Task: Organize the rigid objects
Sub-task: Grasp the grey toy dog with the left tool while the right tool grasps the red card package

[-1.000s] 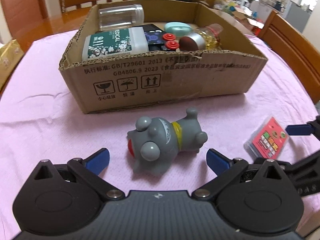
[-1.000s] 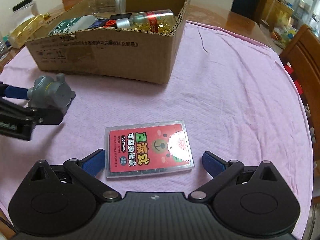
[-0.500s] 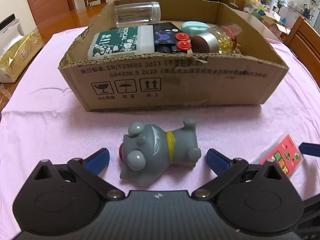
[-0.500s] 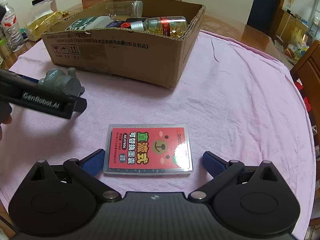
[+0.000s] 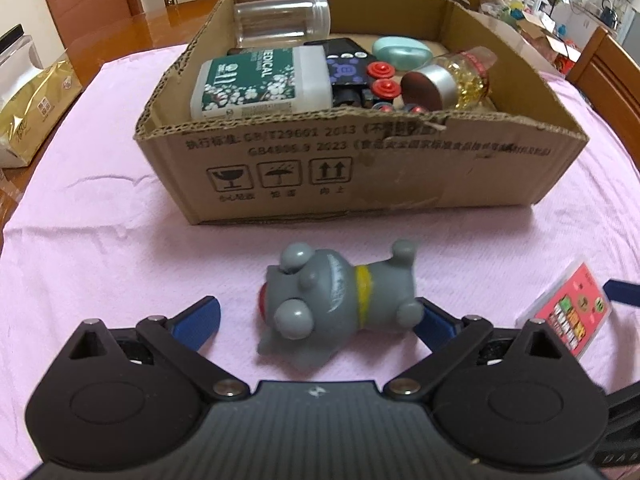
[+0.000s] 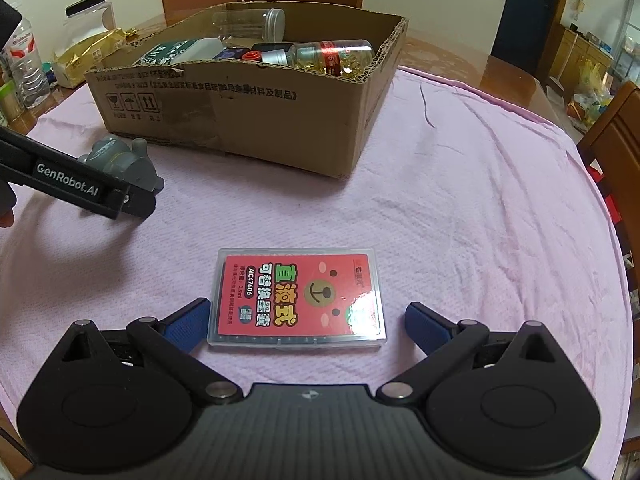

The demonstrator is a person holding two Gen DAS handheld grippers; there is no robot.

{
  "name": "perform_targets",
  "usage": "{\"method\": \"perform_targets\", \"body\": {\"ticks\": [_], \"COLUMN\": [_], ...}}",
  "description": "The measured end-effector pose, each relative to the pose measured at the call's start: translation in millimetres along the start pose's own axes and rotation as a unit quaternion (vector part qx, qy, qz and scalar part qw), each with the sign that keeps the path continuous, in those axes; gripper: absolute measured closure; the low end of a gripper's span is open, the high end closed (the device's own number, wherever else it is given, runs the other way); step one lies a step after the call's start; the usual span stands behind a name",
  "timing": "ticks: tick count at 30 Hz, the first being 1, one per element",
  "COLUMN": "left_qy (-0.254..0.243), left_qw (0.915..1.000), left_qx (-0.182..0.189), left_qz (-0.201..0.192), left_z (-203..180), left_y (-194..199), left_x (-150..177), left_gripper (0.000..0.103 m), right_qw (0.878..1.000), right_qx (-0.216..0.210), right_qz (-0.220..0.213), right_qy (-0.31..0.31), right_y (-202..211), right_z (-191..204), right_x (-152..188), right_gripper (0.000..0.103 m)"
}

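Now left claw [image 5: 316, 320], jaws just closing, not yet pinching, straddles gray toy dog [image 5: 340, 300]; dog's long axis crosswise between pads. Right claw [image 6: 306, 324] spread around red card case [image 6: 298, 300].

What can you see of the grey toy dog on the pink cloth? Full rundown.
The grey toy dog looks like moulded rubber or plastic: bulging grey eyes, red mouth, yellow collar, stubby legs. It lies on its side on the pink cloth, in front of the cardboard box and apart from it. The left gripper straddles it; its jaws have just been closing. One blue pad sits at the dog's hind end, contact unclear; the other stands clear of the head.
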State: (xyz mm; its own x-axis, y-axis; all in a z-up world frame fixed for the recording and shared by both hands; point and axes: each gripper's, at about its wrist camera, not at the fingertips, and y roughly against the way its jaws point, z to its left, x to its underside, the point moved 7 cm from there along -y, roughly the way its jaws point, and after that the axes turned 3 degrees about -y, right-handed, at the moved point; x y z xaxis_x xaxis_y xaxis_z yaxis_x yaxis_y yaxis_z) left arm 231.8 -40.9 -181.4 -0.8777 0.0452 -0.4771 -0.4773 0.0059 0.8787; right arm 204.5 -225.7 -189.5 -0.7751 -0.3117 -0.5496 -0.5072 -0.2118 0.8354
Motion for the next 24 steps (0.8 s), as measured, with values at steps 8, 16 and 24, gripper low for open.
{"method": "perform_targets", "body": {"ticks": [8,16,24], "left_qy": [0.002,-0.015,-0.021], "left_qw": [0.9995,0.9988,0.9986], "left_qx": [0.023,0.036,0.042], "left_qz": [-0.023,-0.028,-0.025], "left_z": [-3,1,2], "left_y": [8,8,10], "left_x": [-5,-5,-4], "left_gripper": [0.03,0.03,0.031], "right_qw": [1.0,1.0,1.0], "right_qx": [0.011,0.011,0.009], "right_qz": [0.01,0.008,0.009], "right_qy": [-0.017,-0.017,-0.011], "right_y": [-1,-4,-10], "right_z": [1,6,14], "right_x": [0,-3,-14], "right_gripper": [0.0,0.0,0.006]}}
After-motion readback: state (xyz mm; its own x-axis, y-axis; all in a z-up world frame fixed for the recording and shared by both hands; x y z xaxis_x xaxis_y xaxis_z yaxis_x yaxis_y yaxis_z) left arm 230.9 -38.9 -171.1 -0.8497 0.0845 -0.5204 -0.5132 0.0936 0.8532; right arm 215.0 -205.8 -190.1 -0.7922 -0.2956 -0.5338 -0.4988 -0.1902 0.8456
